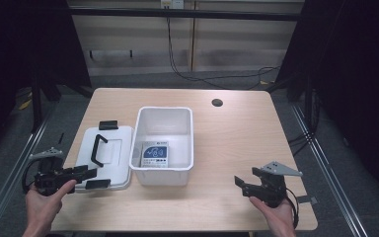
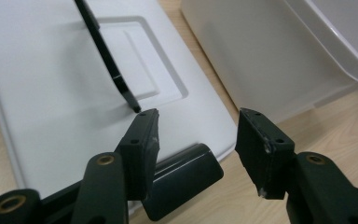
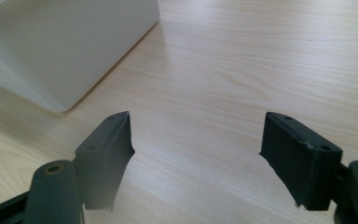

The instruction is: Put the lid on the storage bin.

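Note:
A white plastic bin (image 1: 164,144) stands at the table's middle with a blue-and-white packet (image 1: 154,154) lying inside. Its white lid (image 1: 109,157) lies flat to its left, with a black handle (image 1: 98,148) and black clips at both ends. My left gripper (image 1: 90,174) hovers at the lid's near end, open, with nothing between its jaws. In the left gripper view the gripper (image 2: 196,134) hangs just above the near clip (image 2: 182,179), beside the lid (image 2: 51,93) and the bin's wall (image 2: 256,56). My right gripper (image 1: 241,183) is open over bare wood, right of the bin (image 3: 60,51).
The wooden table (image 1: 237,128) has a round cable hole (image 1: 217,102) at the back right. Cables run across the floor behind the table. Metal rails flank both sides. Bare wood lies between the bin and the right gripper (image 3: 196,140).

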Available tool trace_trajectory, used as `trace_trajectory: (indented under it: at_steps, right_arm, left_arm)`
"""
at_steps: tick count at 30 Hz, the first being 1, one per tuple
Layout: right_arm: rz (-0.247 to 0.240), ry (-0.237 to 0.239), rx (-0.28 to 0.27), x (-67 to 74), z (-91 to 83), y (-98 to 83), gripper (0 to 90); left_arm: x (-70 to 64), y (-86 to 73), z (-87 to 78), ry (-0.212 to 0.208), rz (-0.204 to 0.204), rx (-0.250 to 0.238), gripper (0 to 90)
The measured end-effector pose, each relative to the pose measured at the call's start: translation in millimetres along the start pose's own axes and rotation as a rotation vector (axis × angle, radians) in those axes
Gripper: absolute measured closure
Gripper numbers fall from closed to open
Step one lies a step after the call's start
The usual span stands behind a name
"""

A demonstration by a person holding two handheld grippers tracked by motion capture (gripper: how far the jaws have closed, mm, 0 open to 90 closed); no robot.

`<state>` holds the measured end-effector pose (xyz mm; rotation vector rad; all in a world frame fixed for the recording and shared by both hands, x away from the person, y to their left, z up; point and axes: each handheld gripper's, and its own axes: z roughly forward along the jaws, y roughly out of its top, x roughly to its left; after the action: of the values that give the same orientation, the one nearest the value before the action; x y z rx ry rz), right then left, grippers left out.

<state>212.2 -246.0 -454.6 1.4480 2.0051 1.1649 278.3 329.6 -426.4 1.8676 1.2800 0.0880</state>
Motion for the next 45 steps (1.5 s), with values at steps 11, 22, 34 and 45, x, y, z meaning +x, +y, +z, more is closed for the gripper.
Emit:
trace_trajectory:
  at_steps: [11, 22, 34, 45]
  right_arm:
    - [-0.005, 0.001, 0.013, 0.5, 0.2, 0.0, 24.2]
    - [-0.009, 0.009, 0.012, 1.1, 1.1, 0.7, 24.0]
    - [-0.008, 0.012, 0.035, 5.8, 0.1, 0.5, 25.2]
    - [-0.023, 0.004, 0.055, 7.2, 1.1, 0.6, 25.2]
  left_arm:
    - [-29.7, 12.9, -11.5, 0.005, 0.139, 0.020, 54.3]
    - [-19.4, 37.1, -8.6, 0.019, 0.052, 0.102, 48.6]
    - [-11.7, 54.9, -6.2, 0.122, 0.028, 0.142, 48.7]
    - [-4.0, 73.7, 5.8, 0.155, -0.015, 0.205, 54.6]
